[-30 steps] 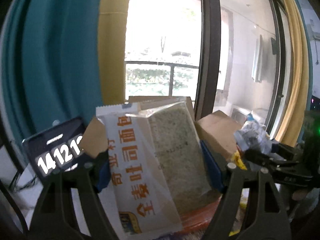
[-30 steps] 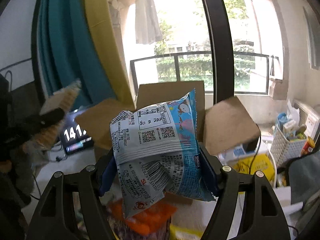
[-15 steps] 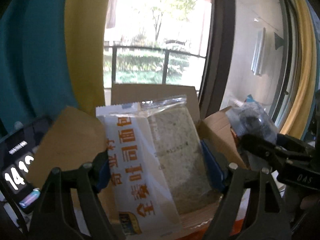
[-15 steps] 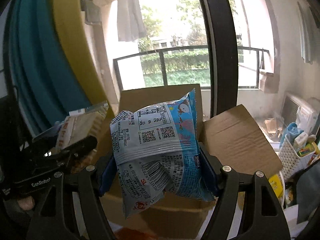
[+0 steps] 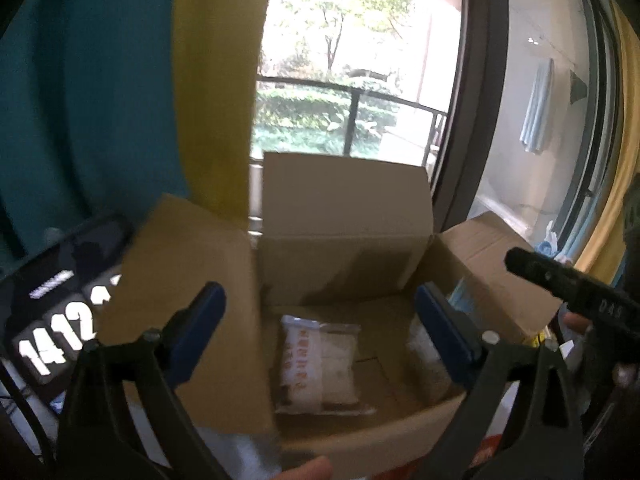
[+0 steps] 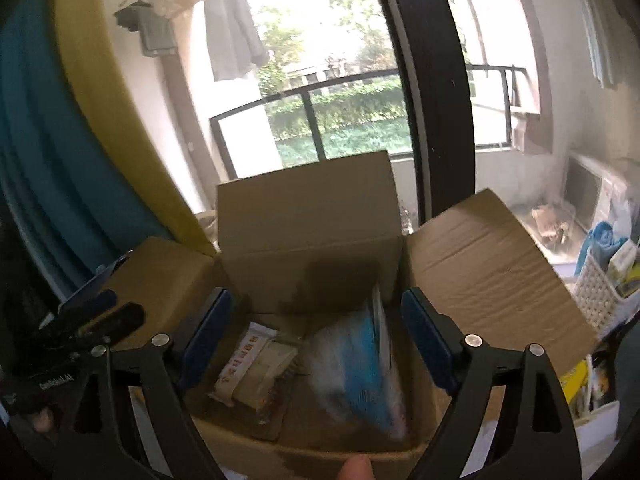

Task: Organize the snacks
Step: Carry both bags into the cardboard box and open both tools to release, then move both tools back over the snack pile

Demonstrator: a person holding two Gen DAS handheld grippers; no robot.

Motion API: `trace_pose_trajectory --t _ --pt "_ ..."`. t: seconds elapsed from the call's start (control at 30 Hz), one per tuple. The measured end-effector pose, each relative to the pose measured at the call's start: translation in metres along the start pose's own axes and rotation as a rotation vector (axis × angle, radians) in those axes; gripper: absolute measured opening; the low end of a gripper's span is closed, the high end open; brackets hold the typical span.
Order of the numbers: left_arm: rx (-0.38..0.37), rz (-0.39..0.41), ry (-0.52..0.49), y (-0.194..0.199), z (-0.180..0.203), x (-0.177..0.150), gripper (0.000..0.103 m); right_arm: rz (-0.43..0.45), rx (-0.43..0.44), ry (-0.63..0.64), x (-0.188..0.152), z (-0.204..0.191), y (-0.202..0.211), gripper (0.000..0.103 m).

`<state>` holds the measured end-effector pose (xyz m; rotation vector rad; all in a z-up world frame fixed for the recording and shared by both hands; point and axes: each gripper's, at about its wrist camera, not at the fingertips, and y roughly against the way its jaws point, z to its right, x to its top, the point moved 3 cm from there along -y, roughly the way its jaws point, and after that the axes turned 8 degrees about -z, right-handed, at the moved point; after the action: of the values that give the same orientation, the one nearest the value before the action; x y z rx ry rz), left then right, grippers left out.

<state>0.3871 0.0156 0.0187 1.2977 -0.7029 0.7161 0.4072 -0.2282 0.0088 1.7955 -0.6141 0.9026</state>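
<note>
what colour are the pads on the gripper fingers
Blue pads on black fingers; clearest in the right wrist view, above the cardboard box.

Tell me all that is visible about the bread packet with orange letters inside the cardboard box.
The bread packet is a clear plastic wrapper with a white band that carries orange characters; beside the band a pale brown slice shows through. It lies flat on the floor of the open cardboard box, in the left part, free of both tools. In the right wrist view the bread packet lies beside a blurred blue and white snack bag; whether they touch is unclear.
</note>
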Motion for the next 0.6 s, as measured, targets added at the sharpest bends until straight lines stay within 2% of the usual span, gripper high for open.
trace_pose_trajectory --t 0.17,0.37,0.6 --pt "0.041 0.04 -0.005 0.051 -0.01 -0.014 0.097 0.017 0.022 0.098 -0.019 -0.025 0.039 0.089" --pt "0.041 0.065 -0.031 0.1 -0.001 -0.041 0.097 0.025 0.072 0.131 -0.053 -0.037 0.082 0.089" --pt "0.019 0.063 -0.03 0.126 0.009 -0.081 0.097 0.01 0.107 0.132 -0.091 -0.048 0.113 0.089"
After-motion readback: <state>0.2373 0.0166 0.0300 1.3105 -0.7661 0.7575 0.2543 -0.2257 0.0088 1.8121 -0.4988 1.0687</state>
